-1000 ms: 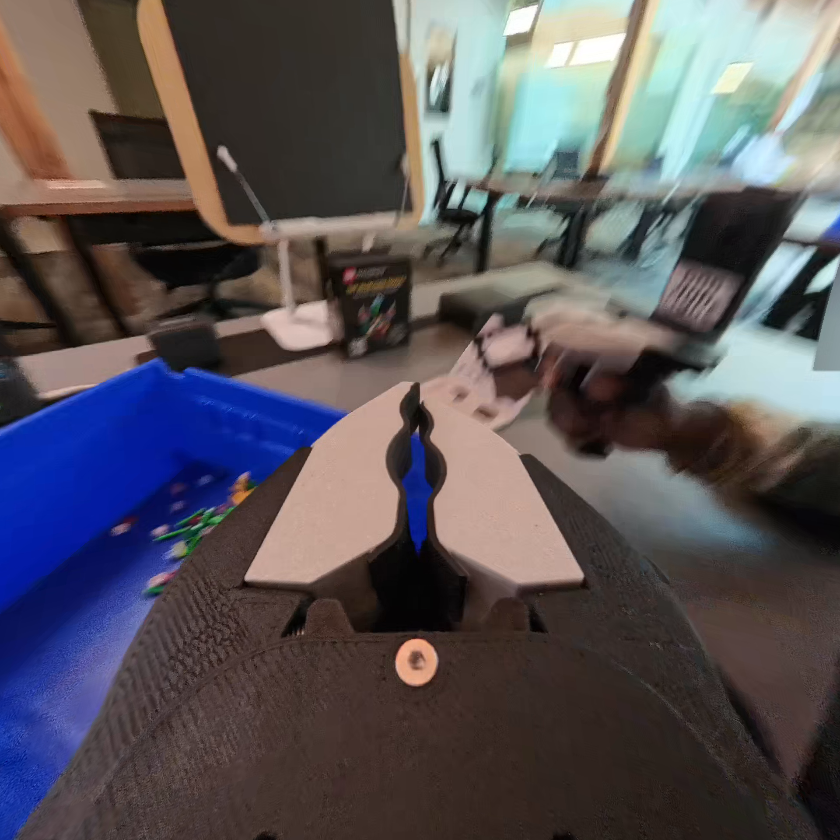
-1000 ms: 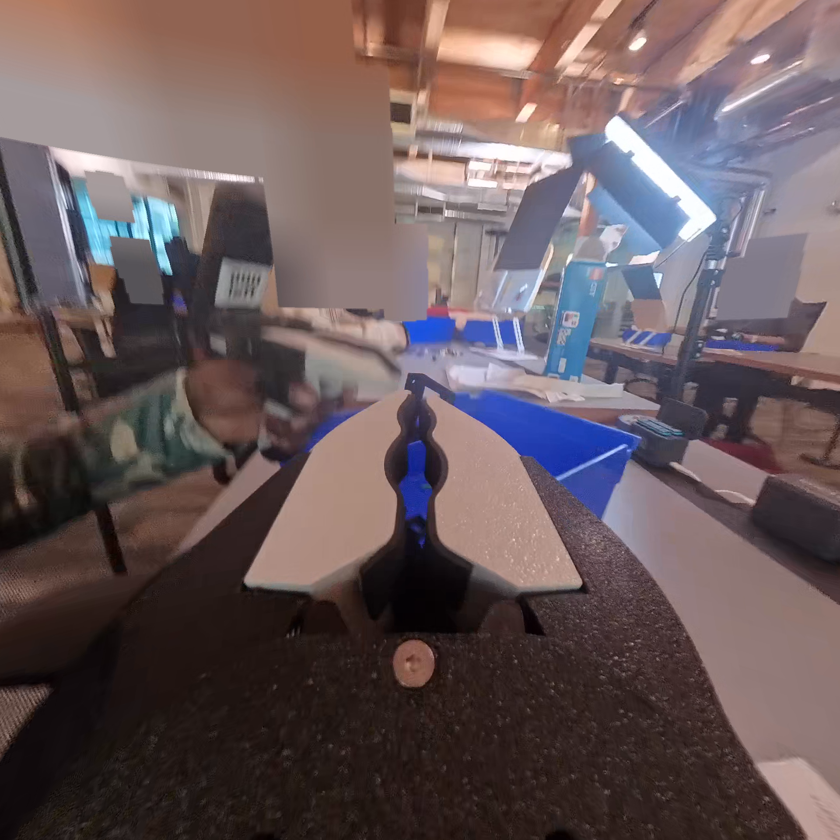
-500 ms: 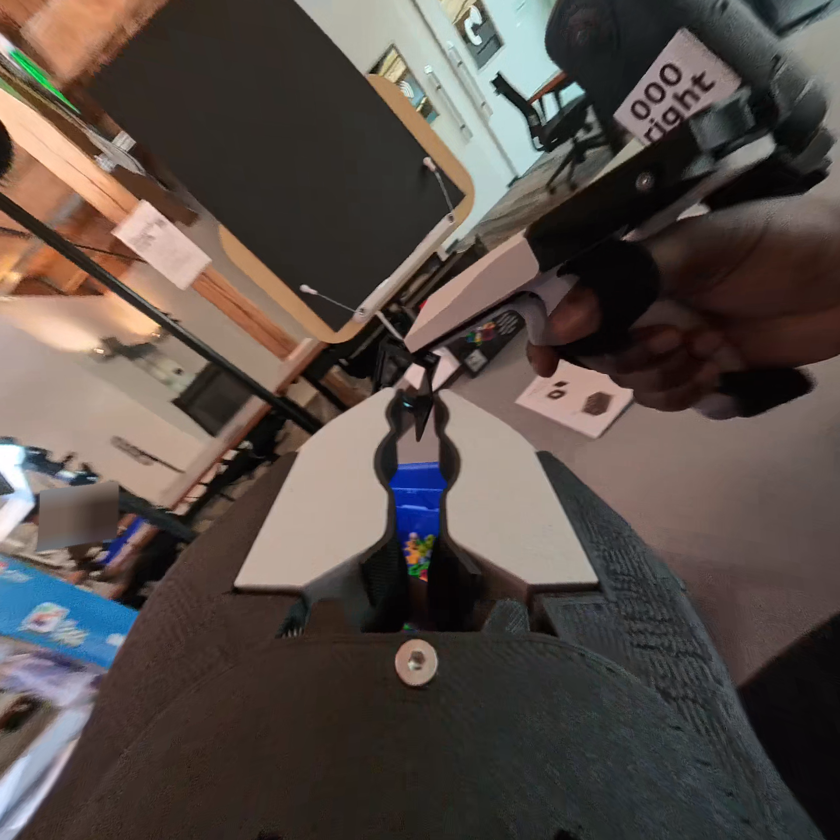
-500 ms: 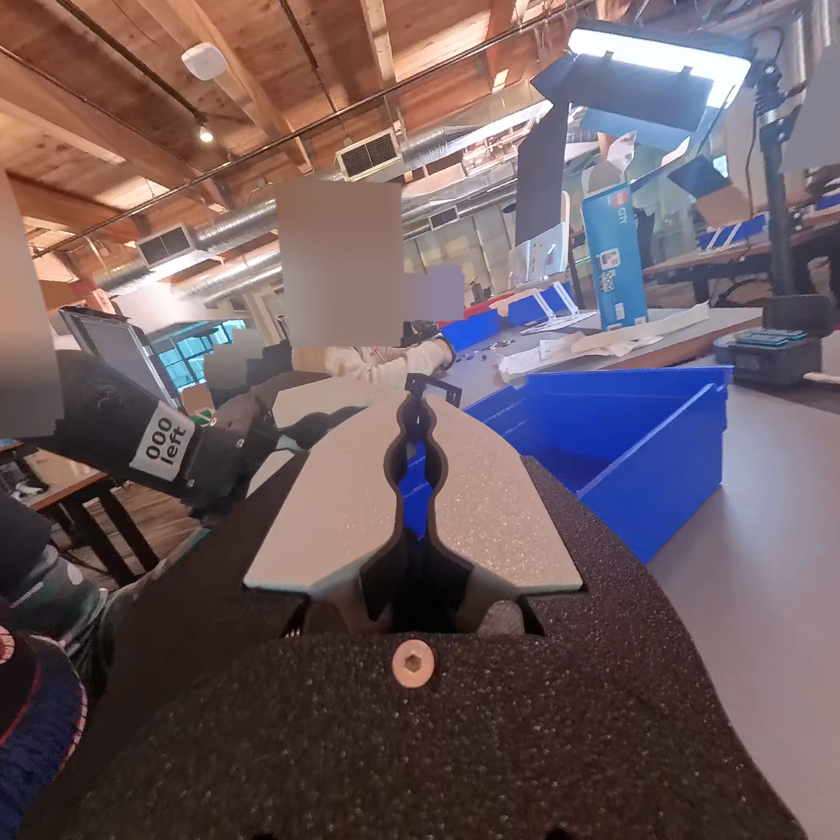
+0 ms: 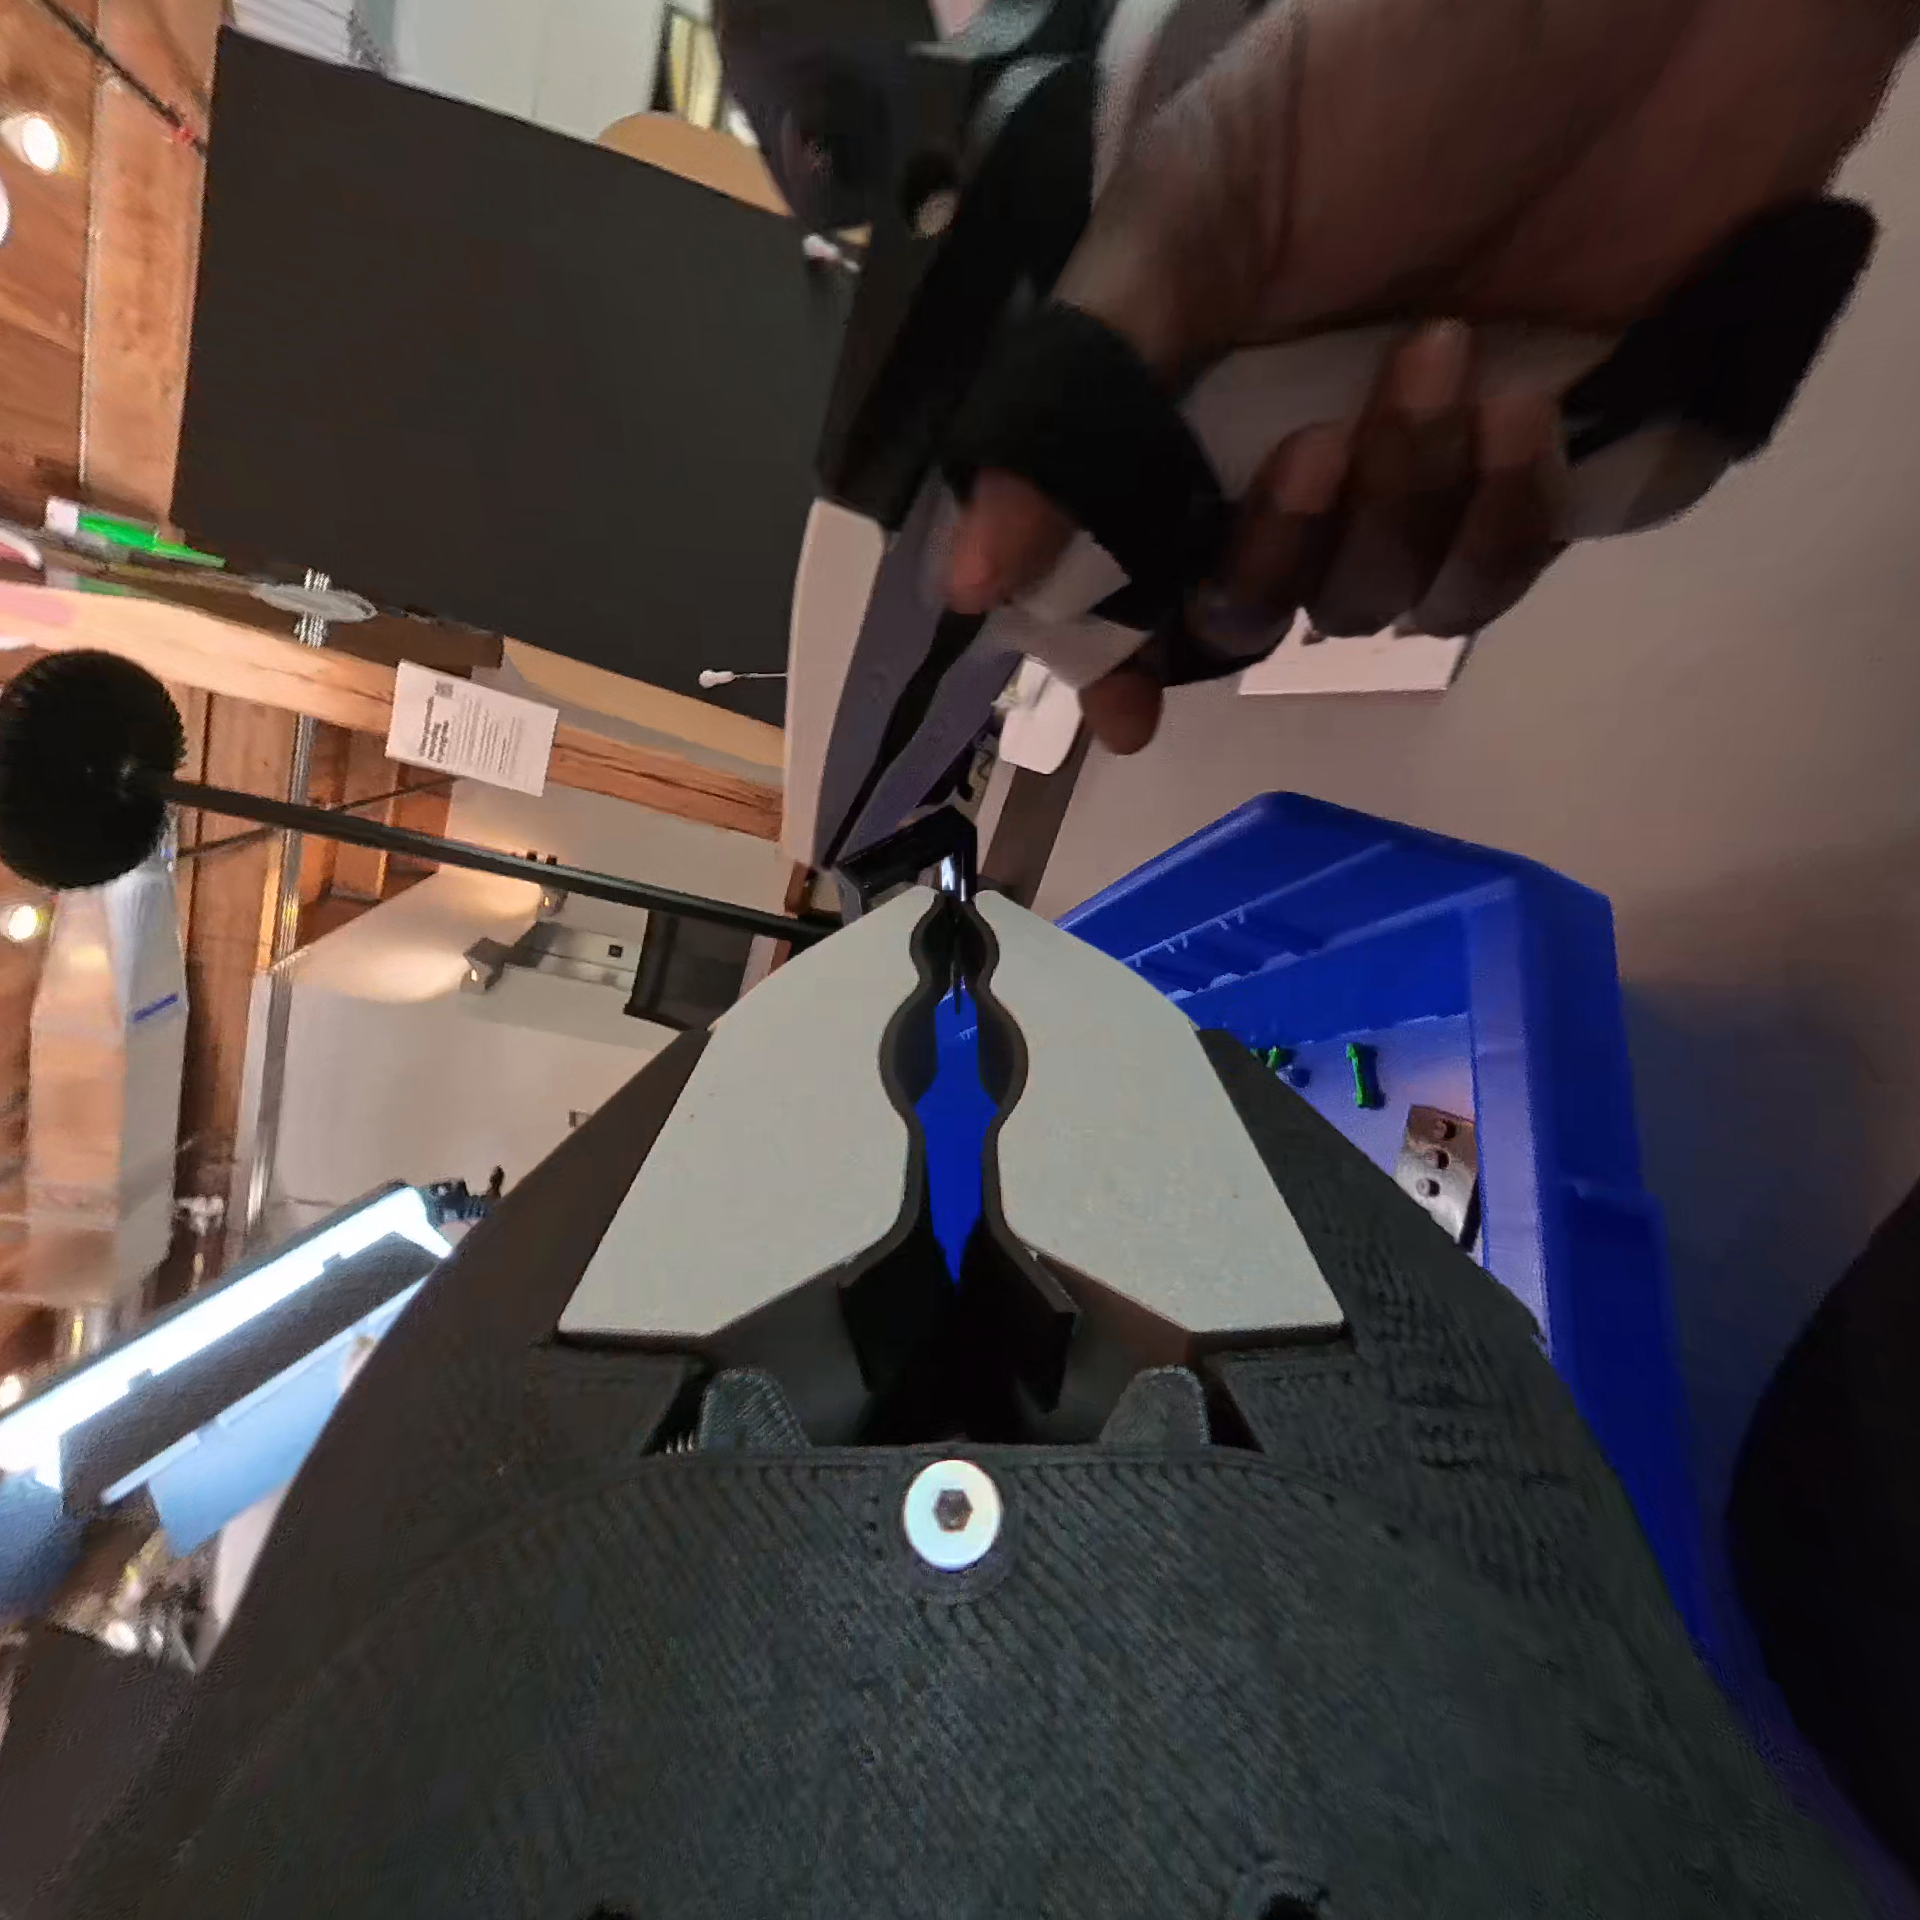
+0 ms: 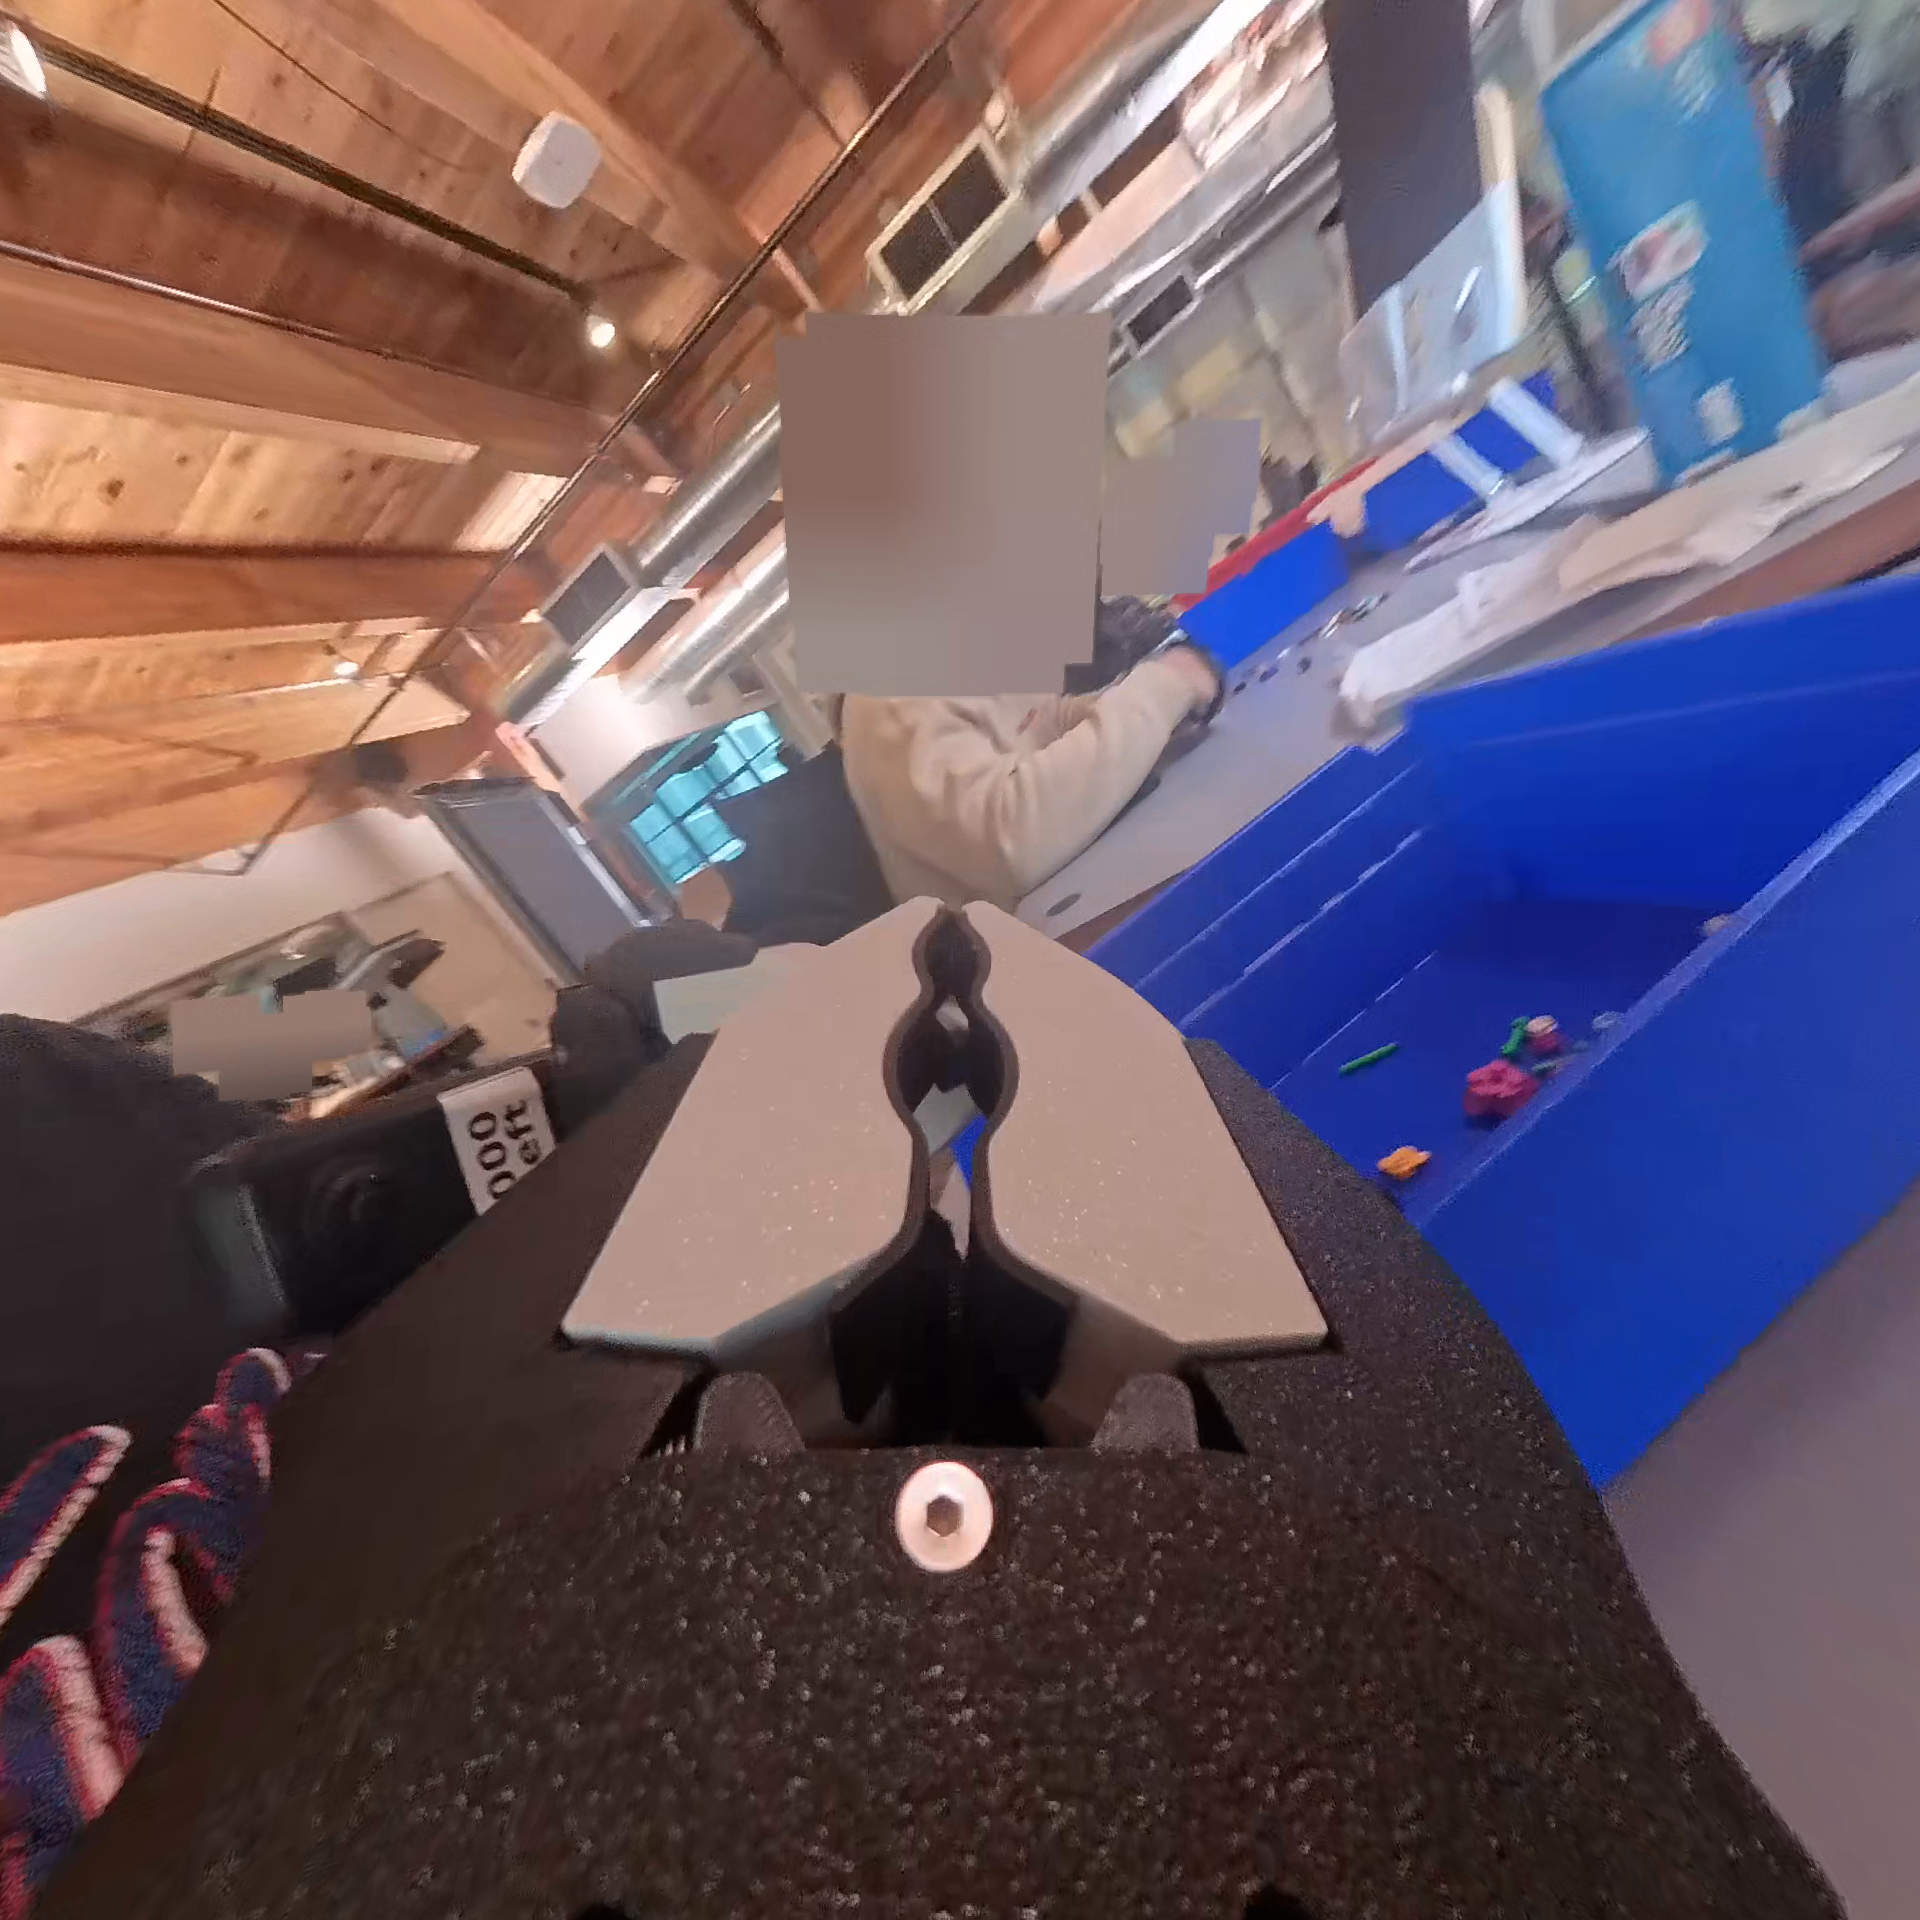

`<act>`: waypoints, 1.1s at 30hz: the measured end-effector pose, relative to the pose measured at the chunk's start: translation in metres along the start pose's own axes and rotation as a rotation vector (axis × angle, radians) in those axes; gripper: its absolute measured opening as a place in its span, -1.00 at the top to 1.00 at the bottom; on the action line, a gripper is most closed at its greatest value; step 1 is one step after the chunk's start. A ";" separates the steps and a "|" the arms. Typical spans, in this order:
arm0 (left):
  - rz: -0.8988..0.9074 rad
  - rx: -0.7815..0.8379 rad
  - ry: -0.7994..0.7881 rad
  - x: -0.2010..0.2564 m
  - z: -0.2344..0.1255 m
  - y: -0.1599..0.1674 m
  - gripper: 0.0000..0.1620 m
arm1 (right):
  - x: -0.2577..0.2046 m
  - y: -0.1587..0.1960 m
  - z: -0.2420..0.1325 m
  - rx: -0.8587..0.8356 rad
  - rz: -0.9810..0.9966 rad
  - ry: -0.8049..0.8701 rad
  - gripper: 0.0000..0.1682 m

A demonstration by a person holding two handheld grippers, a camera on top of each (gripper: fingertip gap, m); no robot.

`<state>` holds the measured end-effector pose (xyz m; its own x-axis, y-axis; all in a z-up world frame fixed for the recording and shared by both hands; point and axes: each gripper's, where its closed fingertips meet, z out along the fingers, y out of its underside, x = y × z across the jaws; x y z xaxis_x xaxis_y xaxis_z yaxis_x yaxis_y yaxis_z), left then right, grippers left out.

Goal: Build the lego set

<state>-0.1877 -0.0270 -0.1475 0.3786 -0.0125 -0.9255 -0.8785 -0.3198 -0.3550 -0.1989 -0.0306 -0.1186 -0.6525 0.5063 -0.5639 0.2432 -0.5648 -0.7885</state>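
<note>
Above the blue plastic bin [image 5: 1455, 935], the left gripper [image 5: 951, 914] is closed on a small black angled lego piece [image 5: 909, 850]. The right gripper [image 6: 948, 920], beside that bin, is closed with nothing visibly between its grey fingers [image 6: 790, 1143].

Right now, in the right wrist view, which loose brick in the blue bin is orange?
The small orange brick, lying alone nearest the camera; the others are pink or green.
</note>
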 end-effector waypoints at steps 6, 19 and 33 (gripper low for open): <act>-0.241 -0.005 -0.047 -0.023 -0.009 0.013 0.98 | -0.002 0.007 -0.003 0.018 -0.074 0.002 1.00; 0.160 -0.063 -0.011 -0.010 -0.009 0.015 0.99 | 0.008 0.001 0.001 -0.134 -0.355 0.194 0.80; 0.470 -0.003 -0.055 -0.006 -0.011 -0.002 0.96 | 0.006 0.019 0.011 -0.353 -0.081 0.133 0.87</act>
<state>-0.1846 -0.0365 -0.1400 -0.0759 -0.1067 -0.9914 -0.9501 -0.2941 0.1044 -0.2061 -0.0456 -0.1342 -0.5865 0.6332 -0.5050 0.4421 -0.2722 -0.8547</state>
